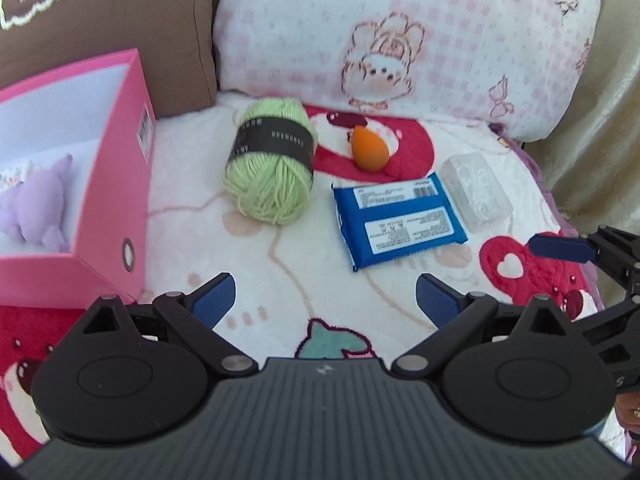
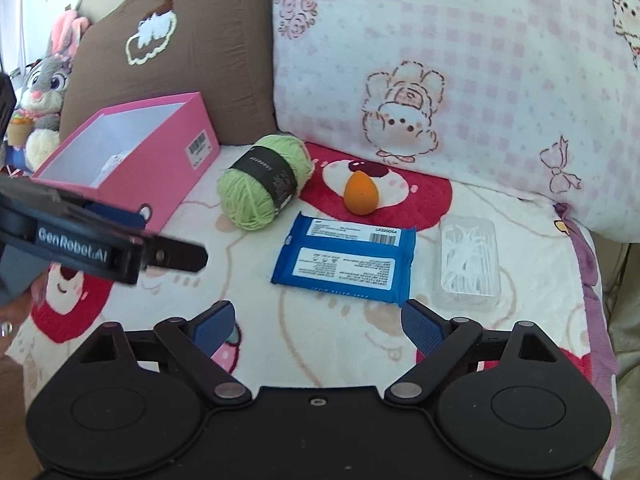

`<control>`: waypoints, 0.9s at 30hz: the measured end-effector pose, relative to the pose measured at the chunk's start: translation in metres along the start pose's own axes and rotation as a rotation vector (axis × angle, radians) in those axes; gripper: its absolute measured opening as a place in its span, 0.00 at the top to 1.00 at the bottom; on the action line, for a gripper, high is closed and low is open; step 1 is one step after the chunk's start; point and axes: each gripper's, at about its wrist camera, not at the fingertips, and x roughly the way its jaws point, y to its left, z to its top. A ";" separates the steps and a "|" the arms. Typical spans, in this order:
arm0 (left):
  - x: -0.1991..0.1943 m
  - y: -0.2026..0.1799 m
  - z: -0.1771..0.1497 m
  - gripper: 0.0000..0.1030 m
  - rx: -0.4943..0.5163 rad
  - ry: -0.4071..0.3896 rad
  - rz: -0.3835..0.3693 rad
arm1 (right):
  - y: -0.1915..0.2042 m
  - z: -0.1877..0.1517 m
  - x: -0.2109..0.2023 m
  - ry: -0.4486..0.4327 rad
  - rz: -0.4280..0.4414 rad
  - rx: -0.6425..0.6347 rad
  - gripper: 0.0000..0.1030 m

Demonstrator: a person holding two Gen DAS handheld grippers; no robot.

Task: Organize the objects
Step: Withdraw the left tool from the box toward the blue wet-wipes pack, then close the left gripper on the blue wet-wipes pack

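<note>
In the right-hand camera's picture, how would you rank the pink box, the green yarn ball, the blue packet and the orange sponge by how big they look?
Largest to smallest:
1. pink box
2. blue packet
3. green yarn ball, close to the packet and farther back, so unsure
4. orange sponge

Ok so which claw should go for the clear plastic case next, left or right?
Right, probably. The clear case lies just ahead of the open right claw, by its right finger. The left claw, also open and empty, sits nearer the pink box, with the blue packet between it and the case.

Black hand-held gripper (image 2: 316, 320) with blue ribbed pads (image 2: 214, 326) (marked "GenRobot.AI").
</note>
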 end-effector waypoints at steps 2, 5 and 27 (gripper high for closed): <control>0.011 -0.001 -0.004 0.06 0.011 -0.004 -0.007 | -0.005 0.000 0.007 -0.009 0.006 0.020 0.10; 0.022 -0.005 -0.006 0.06 0.045 -0.058 0.002 | -0.012 0.001 0.015 -0.015 0.011 0.078 0.10; 0.094 0.016 0.011 0.19 -0.181 -0.059 -0.093 | -0.052 0.004 0.076 -0.045 -0.062 0.291 0.41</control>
